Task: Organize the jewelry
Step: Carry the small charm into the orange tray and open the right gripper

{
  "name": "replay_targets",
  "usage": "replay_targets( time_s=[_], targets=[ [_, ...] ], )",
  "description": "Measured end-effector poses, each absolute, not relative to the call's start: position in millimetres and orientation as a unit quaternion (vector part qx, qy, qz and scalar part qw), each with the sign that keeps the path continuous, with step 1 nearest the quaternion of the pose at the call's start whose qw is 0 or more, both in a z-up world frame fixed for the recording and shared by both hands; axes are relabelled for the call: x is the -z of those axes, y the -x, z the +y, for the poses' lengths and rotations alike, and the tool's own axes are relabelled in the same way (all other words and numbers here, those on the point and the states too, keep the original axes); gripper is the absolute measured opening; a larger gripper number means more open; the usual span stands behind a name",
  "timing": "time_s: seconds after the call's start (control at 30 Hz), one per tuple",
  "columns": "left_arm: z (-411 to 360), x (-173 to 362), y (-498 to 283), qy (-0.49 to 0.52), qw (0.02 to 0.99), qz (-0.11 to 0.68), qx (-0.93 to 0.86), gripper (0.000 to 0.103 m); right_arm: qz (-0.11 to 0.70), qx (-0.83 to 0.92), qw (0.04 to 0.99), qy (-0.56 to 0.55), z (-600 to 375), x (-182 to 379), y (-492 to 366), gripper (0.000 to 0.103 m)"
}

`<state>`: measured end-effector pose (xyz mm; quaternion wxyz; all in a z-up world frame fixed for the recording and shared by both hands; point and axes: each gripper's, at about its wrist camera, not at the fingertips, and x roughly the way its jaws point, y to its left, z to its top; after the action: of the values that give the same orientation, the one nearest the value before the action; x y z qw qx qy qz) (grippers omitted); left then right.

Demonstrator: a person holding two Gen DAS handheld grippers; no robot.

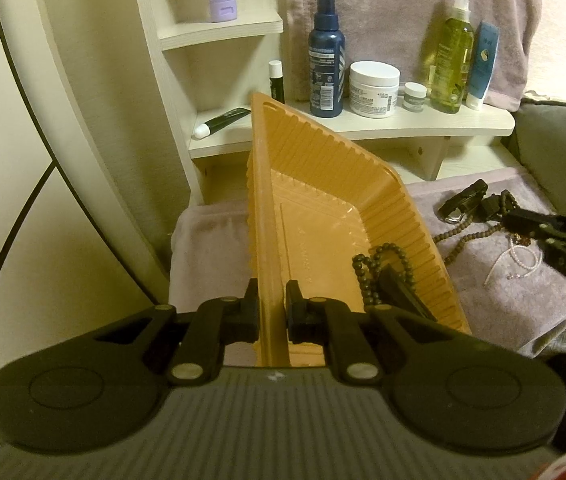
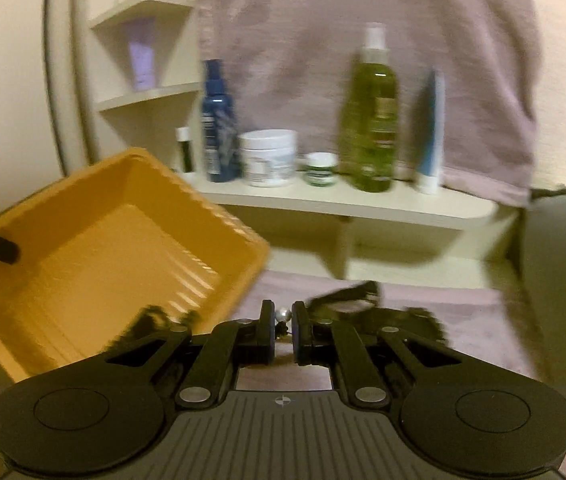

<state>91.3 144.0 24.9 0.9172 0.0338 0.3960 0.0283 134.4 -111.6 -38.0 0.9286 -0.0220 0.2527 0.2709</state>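
Note:
An orange ribbed plastic tray (image 1: pixel 323 184) stands tilted on a lilac towel. My left gripper (image 1: pixel 273 300) is shut on its near wall. A dark bead string with a black tassel (image 1: pixel 379 268) lies in the tray's low corner. On the towel to the right are a brown bead necklace (image 1: pixel 455 236), dark pieces (image 1: pixel 467 196) and a thin pale chain (image 1: pixel 519 258). My right gripper (image 1: pixel 531 224) reaches over them. In the blurred right wrist view, my right gripper (image 2: pixel 283 320) is shut on a small piece with a silver bead (image 2: pixel 285 314), beside the tray (image 2: pixel 103 248).
A pale shelf (image 1: pixel 363 128) behind the tray carries a blue bottle (image 1: pixel 326 56), a white jar (image 1: pixel 374 88), a small jar (image 1: pixel 415 96), a green spray bottle (image 1: pixel 453 52) and a blue tube (image 1: pixel 481 64). A towel hangs behind. A grey cushion (image 1: pixel 563 152) lies at right.

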Motion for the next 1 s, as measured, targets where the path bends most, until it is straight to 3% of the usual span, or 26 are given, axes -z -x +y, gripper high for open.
replay_targets(
  time_s=[1.0],
  targets=[
    [145,-24,-91,-0.032,0.917,0.396,-0.029,0.010,0.271,-0.404,0.873,0.031,-20,55,-121,0.008]
  ],
)
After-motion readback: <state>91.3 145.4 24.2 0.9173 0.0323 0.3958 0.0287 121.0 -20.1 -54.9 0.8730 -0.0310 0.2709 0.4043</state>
